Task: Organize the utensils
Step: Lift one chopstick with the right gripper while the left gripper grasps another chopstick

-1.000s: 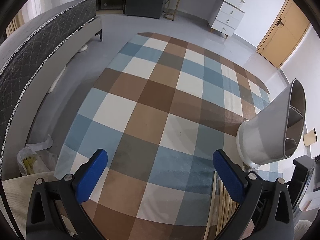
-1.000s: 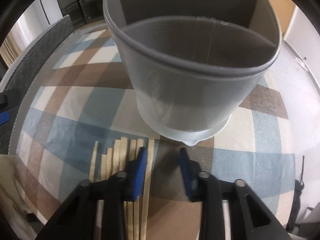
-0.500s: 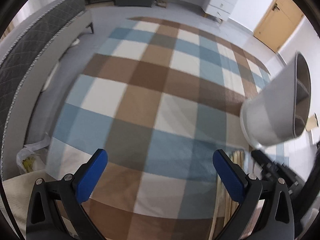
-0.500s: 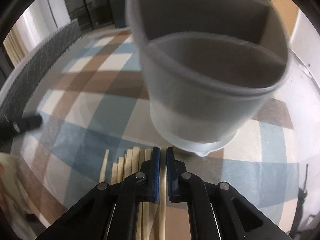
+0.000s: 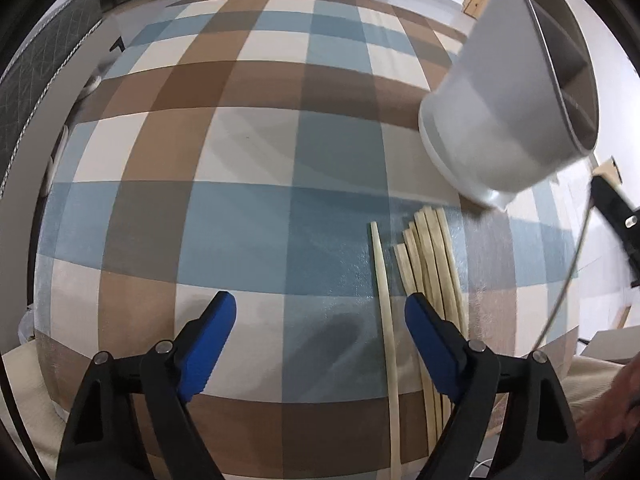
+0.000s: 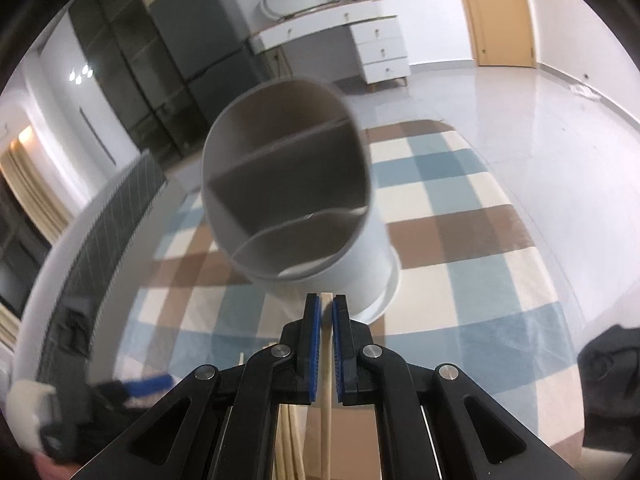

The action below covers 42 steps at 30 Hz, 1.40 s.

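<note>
Chopsticks (image 5: 434,276) are laid side by side on the checked rug (image 5: 248,208), near its right edge, with one chopstick (image 5: 385,320) set a little apart on the left of the bunch. Their near ends are cut off by the bottom of the left wrist view. The left claw (image 5: 320,328) is held wide open above the rug, with nothing between its blue pads. The right claw (image 6: 326,320) is clenched on a single chopstick (image 6: 327,368), whose tip just sticks out past the pads. Just beyond the tip a grey holder (image 6: 296,208) with inner walls is seen, blurred, so it cannot be told if it is tilted. Its foot is partly hidden behind the claw. The rest of the bunch is mostly hidden under the right claw's black arms.
</note>
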### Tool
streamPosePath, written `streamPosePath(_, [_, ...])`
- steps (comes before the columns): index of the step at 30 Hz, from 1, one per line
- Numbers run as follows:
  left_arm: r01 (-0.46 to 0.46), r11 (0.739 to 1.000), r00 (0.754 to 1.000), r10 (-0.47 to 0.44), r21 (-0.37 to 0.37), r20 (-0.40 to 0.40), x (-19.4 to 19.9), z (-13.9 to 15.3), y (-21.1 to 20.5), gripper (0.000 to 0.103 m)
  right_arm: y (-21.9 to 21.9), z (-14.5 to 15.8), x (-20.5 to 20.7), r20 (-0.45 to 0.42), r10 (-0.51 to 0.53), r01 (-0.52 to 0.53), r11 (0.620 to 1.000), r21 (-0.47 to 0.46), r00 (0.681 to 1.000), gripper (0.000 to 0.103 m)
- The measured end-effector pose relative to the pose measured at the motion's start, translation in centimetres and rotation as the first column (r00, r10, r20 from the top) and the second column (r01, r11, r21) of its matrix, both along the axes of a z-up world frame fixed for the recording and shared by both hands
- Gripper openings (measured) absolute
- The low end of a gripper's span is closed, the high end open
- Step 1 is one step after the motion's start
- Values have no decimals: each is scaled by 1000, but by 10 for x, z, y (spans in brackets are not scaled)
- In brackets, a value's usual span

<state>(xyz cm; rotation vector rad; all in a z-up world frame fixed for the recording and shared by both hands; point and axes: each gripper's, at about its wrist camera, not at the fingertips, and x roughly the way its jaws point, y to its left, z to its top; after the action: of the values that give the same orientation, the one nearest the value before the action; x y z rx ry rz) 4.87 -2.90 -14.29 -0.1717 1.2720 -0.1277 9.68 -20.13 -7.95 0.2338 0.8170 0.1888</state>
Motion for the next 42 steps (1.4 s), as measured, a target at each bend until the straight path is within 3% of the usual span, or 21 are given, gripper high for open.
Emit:
streamPosePath(5, [-3, 1000, 1000, 3, -6, -6, -3, -4, -1, 81, -22, 6, -12, 18, -36, 35, 997, 66, 999, 5])
streamPosePath(10, [22, 999, 1000, -22, 28, 3, -6, 0, -11, 63, -27, 16, -16, 40, -44, 40, 996, 80, 998, 5])
streamPosePath(13, [47, 997, 999, -47, 67, 6, -12, 3, -20, 43, -24, 18, -18, 50, -33, 29, 997, 73, 998, 5])
streamPosePath(15, [62, 997, 998, -62, 54, 2, -17, 5, -25, 19, -23, 20, -18, 56, -28, 24, 997, 70, 998, 5])
streamPosePath(18, [79, 993, 997, -78, 91, -13, -16, 5, -33, 3, -23, 22, -20, 68, -28, 24, 997, 67, 997, 5])
streamPosePath(22, [79, 993, 997, -80, 87, 11, -17, 8, -36, 1, -25, 29, -24, 83, -31, 25, 997, 73, 996, 5])
streamPosePath(26, [69, 995, 990, -77, 75, 117, -32, 35, -35, 1, -26, 36, -31, 112, -28, 20, 997, 71, 993, 5])
streamPosePath(31, [57, 998, 960, -64, 32, 274, -67, 79, -28, 0, -22, 43, -44, 154, -19, 11, 999, 49, 988, 5])
streamPosePath(35, [35, 999, 931, -30, -6, 363, -60, 112, -16, 0, -16, 49, -54, 193, -3, -1, 1000, 19, 981, 5])
streamPosePath(38, [28, 999, 926, -17, -24, 378, -37, 116, -16, 0, -11, 53, -63, 218, 9, -10, 1000, 2, 976, 5])
streamPosePath(42, [45, 997, 951, -21, -70, 307, -14, 98, -6, 0, -8, 55, -68, 230, 18, -16, 1000, -10, 973, 5])
